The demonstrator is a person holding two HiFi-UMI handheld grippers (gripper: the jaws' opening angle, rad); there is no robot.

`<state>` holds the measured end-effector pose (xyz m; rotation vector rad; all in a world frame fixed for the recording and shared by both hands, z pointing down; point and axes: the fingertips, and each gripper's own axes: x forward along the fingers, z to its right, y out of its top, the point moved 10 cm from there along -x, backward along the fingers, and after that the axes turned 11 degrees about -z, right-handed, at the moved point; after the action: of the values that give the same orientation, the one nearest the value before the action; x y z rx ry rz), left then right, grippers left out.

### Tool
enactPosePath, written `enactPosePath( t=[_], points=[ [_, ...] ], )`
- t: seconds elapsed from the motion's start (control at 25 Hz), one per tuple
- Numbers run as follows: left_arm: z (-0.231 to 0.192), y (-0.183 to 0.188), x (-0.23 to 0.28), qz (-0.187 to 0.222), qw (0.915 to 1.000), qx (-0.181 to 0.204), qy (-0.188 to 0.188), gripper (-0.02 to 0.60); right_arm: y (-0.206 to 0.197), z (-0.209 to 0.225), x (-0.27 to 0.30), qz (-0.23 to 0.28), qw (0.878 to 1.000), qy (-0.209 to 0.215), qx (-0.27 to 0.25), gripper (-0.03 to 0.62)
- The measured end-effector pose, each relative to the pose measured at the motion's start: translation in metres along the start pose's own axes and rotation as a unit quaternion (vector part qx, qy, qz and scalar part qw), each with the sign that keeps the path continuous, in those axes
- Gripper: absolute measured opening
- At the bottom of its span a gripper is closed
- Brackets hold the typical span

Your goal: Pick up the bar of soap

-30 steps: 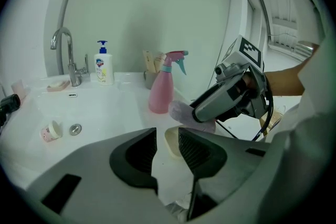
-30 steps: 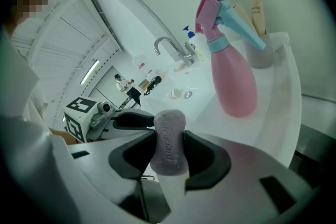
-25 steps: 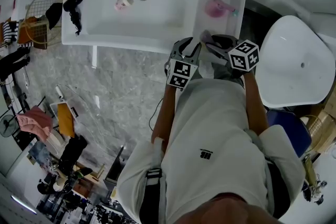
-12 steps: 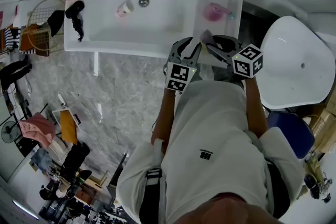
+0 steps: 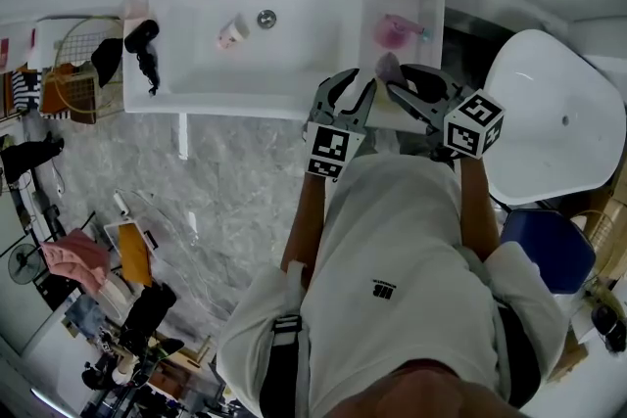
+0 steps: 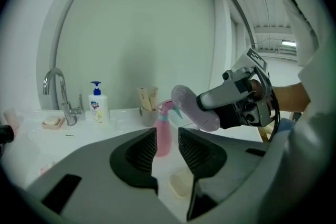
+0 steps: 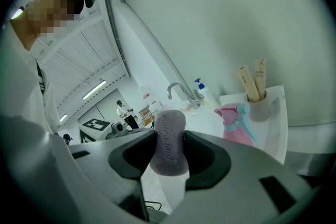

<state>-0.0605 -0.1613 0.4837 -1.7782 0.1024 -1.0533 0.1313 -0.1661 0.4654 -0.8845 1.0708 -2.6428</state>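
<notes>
A person in a white shirt [image 5: 392, 250] stands at a white sink [image 5: 294, 44] and holds a gripper in each hand. The right gripper [image 7: 169, 153] has its two jaws pressed on the bar of soap [image 7: 169, 131]. The soap is purple and rounded. It stands on end between the dark pads, with one pad on each side. It is up in the air, off the counter, over the front right part of the sink top, near the pink spray bottle [image 6: 163, 136]. The left gripper [image 6: 167, 147] is just beside the right one. Its jaws have only a thin gap between them, and nothing is held in that gap. Through the gap you can see the pink bottle and a small pale block [image 6: 181, 184] lying on the white counter. At the back of the sink there is a shiny tap [image 6: 56, 89], a pump bottle with a blue top [image 6: 97, 105] and a cup with wooden sticks [image 7: 257, 102] in it. A black hair dryer [image 5: 142, 39] lies on the left side of the sink. A white toilet [image 5: 549, 113] is to the right of the sink.
</notes>
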Motion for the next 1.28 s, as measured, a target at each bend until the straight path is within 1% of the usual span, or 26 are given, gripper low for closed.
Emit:
enactPosePath(
  t=[0.24,0.4,0.72,0.84,0.96,1.12,1.28],
  points=[
    [-0.002,0.025,-0.012,0.044,0.9988,0.020,-0.003,0.141,0.014,-0.014,-0.016,0.038,0.999,-0.019,-0.022,0.189],
    [-0.003,0.040,-0.020,0.068,0.9970,0.034,-0.009,0.141,0.019,-0.022,-0.023,0.055,0.997,-0.045,-0.033,0.189],
    [-0.003,0.060,-0.030,0.103,0.9923,0.064,-0.028,0.141,0.023,-0.035,-0.038,0.101,0.991,-0.079,-0.045,0.187],
    [-0.003,0.068,-0.034,0.115,0.9897,0.076,-0.037,0.141,0.025,-0.042,-0.044,0.125,0.988,-0.083,-0.044,0.187],
    [-0.002,0.074,-0.036,0.128,0.9875,0.079,-0.047,0.141,0.026,-0.048,-0.047,0.138,0.985,-0.085,-0.051,0.187],
    [-0.007,0.078,-0.034,0.135,0.9864,0.081,-0.047,0.141,0.021,-0.051,-0.048,0.156,0.982,-0.100,-0.038,0.187],
    [-0.009,0.081,-0.039,0.139,0.9844,0.092,-0.055,0.141,0.021,-0.054,-0.052,0.166,0.979,-0.111,-0.045,0.187]
  ],
)
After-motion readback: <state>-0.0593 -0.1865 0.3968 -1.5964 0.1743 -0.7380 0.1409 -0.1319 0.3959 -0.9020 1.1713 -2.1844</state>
